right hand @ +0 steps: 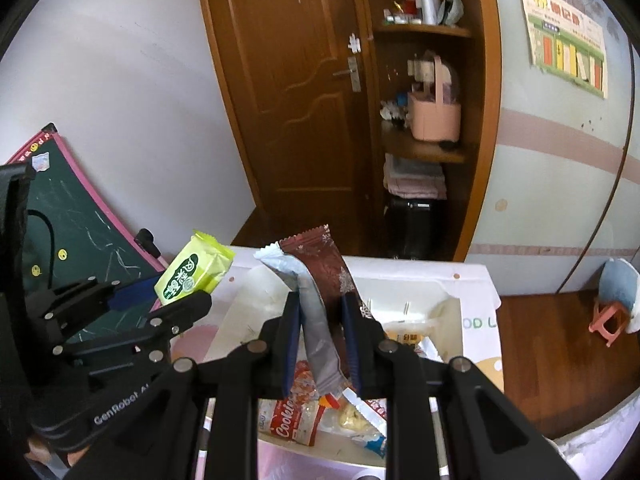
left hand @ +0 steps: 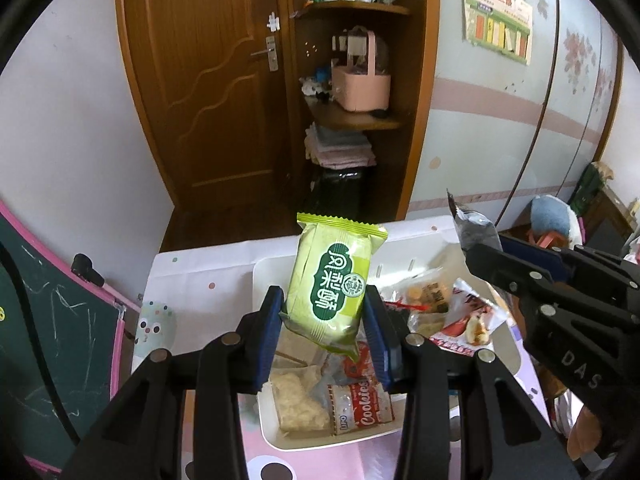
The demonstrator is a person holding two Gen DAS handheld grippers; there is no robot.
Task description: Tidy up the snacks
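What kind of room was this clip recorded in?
Most likely a room in a home, perhaps a child's bedroom. A wooden door stands beside corner shelves of household bits, a pink-framed chalkboard leans on the wall, and flower decals decorate a wardrobe.

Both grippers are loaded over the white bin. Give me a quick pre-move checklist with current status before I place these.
1. Left gripper clamped on green snack pack: ok.
2. Right gripper clamped on dark red and silver packets: ok, shut on both.
3. White bin below the grippers: ok.
4. Free space in bin: not ok, the cookies pack and other wrappers crowd it.
5. Grippers clear of each other: ok, apart.
6. Which compartment each snack belongs in: cannot tell.
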